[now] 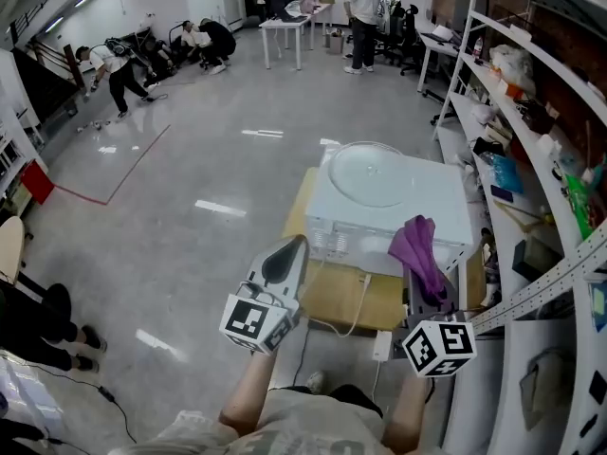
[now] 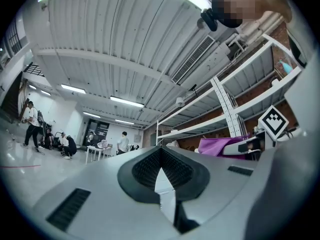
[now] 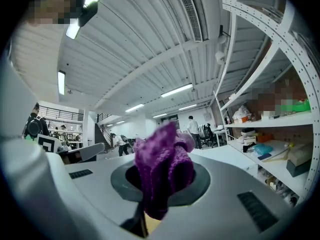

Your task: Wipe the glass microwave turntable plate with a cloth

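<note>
The clear glass turntable plate (image 1: pixel 372 172) lies flat on top of a white microwave (image 1: pixel 379 224). A purple cloth (image 1: pixel 418 251) hangs over the microwave's near right corner, with my right gripper (image 1: pixel 424 278) shut on it. From the right gripper view, the cloth (image 3: pixel 162 171) bunches up between the jaws and hides their tips. Left of the cloth, my left gripper (image 1: pixel 285 256) is raised in front of the microwave, its jaws shut with nothing in them. The left gripper view points up at the ceiling past the closed fingertips (image 2: pixel 161 152) and does not show the plate.
The microwave stands on a low cardboard-coloured surface (image 1: pixel 334 300) with a white cable and plug (image 1: pixel 381 345) trailing off it. Tall metal shelving (image 1: pixel 531 150) packed with items runs along the right. Several people and a white table (image 1: pixel 289 25) are far across the glossy floor.
</note>
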`<state>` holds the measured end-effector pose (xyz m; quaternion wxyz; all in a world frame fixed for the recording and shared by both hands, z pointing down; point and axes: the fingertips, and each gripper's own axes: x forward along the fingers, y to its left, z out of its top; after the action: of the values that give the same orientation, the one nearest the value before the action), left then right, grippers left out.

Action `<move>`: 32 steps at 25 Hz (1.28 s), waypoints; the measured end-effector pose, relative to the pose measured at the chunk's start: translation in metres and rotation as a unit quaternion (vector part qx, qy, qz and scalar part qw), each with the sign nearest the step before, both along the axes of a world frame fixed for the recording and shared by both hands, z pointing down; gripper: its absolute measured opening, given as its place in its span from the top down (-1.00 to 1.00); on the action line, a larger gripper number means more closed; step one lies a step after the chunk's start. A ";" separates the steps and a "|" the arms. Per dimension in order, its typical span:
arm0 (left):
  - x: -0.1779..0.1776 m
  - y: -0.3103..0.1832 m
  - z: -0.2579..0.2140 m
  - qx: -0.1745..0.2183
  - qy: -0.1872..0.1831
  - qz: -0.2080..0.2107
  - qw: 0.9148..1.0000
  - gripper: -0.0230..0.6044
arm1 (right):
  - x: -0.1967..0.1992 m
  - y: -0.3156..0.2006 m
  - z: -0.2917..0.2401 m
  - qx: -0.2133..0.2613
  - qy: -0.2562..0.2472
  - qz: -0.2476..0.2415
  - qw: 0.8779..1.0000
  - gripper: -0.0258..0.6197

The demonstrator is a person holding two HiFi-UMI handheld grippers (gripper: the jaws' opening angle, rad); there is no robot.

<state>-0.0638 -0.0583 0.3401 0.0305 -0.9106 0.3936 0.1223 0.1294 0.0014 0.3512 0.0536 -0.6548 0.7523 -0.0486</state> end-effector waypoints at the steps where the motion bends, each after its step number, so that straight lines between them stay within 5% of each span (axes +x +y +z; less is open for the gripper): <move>1: 0.001 -0.009 0.003 -0.005 -0.002 0.001 1.000 0.92 | 0.003 -0.007 0.004 -0.005 -0.004 0.003 1.000 0.77; 15: 0.048 -0.132 -0.015 0.005 0.010 -0.033 0.999 0.92 | 0.064 -0.130 -0.008 -0.012 -0.006 -0.043 0.999 0.77; 18: 0.061 -0.146 -0.013 0.020 -0.024 -0.023 0.999 0.92 | 0.070 -0.151 -0.007 -0.018 -0.008 -0.050 0.999 0.77; 22: 0.096 -0.160 0.017 -0.019 -0.113 0.066 0.991 0.92 | 0.071 -0.167 -0.001 -0.029 -0.019 -0.062 0.997 0.77; 28: 0.100 -0.184 0.042 -0.064 -0.147 0.076 0.984 0.92 | 0.064 -0.186 -0.002 -0.035 -0.017 -0.066 0.997 0.77; 32: 0.094 -0.198 0.046 -0.072 -0.137 0.069 0.986 0.92 | 0.055 -0.201 0.009 -0.050 -0.025 -0.073 0.996 0.77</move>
<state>0.0307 -0.2561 0.3864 0.0099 -0.9436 0.3294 -0.0304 0.1841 -0.1992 0.3605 0.0356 -0.5986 0.7932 -0.1060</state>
